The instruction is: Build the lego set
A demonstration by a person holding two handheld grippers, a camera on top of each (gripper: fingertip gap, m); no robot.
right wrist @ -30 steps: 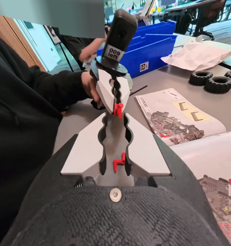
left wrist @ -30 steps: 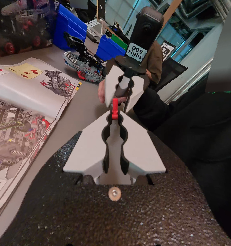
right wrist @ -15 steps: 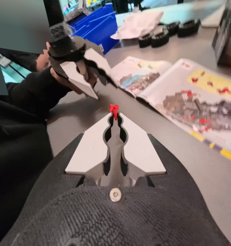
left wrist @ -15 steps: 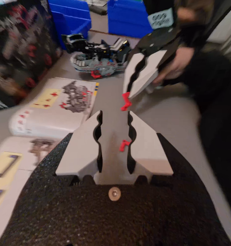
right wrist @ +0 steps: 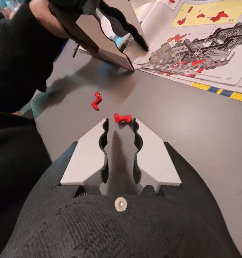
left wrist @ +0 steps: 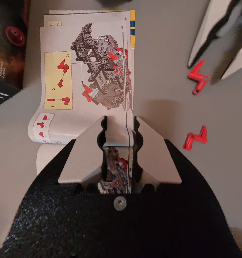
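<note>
Lying released – two red pieces, both hand-held grippers parted

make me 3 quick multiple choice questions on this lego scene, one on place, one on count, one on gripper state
1. Where do the red pieces lie?
A. on the booklet
B. on the bare table
C. in a blue bin

2. How many loose red pieces are there?
A. one
B. two
C. four

3. How is the right gripper?
A. open, empty
B. shut on a piece
C. shut on a page

Answers: B, both rest on the grey table beside the instruction booklet; B, two show in both views; A, its fingers stand apart, holding nothing.
</note>
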